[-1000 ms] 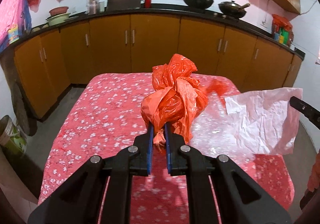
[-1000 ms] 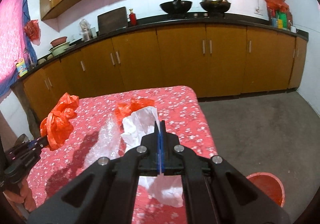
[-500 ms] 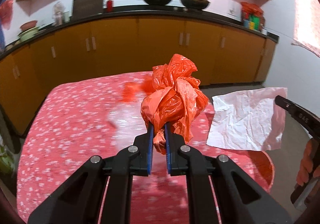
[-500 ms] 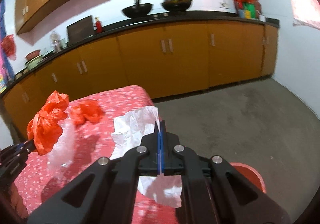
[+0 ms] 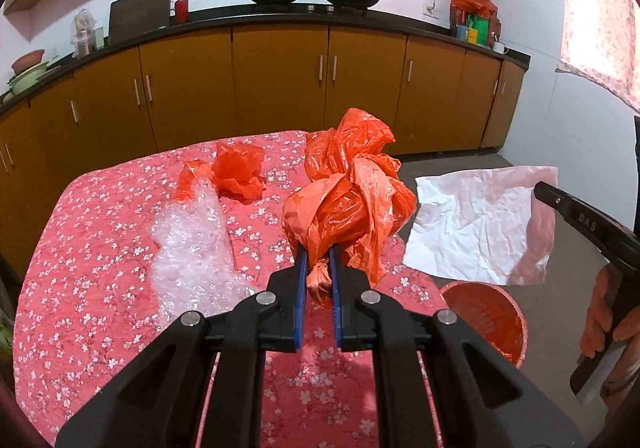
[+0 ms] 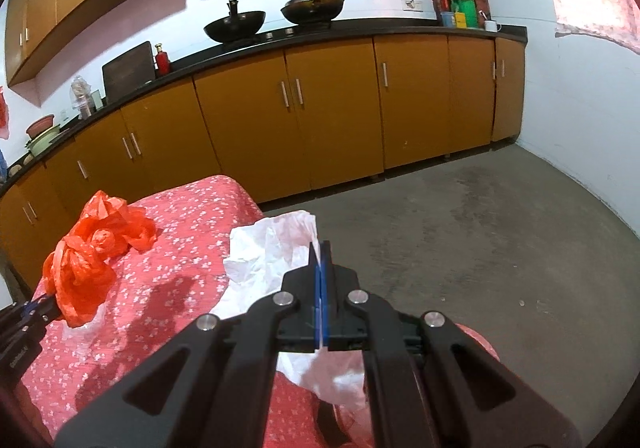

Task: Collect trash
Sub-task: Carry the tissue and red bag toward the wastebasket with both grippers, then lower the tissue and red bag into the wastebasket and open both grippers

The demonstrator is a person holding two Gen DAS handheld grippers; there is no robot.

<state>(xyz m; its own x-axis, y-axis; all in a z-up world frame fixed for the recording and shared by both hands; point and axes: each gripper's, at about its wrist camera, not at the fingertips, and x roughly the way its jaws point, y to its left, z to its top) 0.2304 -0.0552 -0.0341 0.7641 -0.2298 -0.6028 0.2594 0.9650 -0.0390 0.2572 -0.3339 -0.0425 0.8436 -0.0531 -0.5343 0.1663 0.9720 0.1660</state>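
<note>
Your left tongs [image 5: 317,268] are clamped on the knotted tail of a crumpled orange plastic bag [image 5: 348,204], glossy and bunched, held up above the right edge of the counter [image 5: 92,248] with its red flowered cloth. Your right tongs [image 6: 320,252] pinch shut on a creased white sheet [image 5: 476,224], thin and wrinkled, hanging past that edge over a round red bucket [image 5: 486,318] on the floor. On the counter lie a smaller orange wad [image 5: 238,174] near the far edge and a clear bubbly film [image 5: 192,248] beside it
</note>
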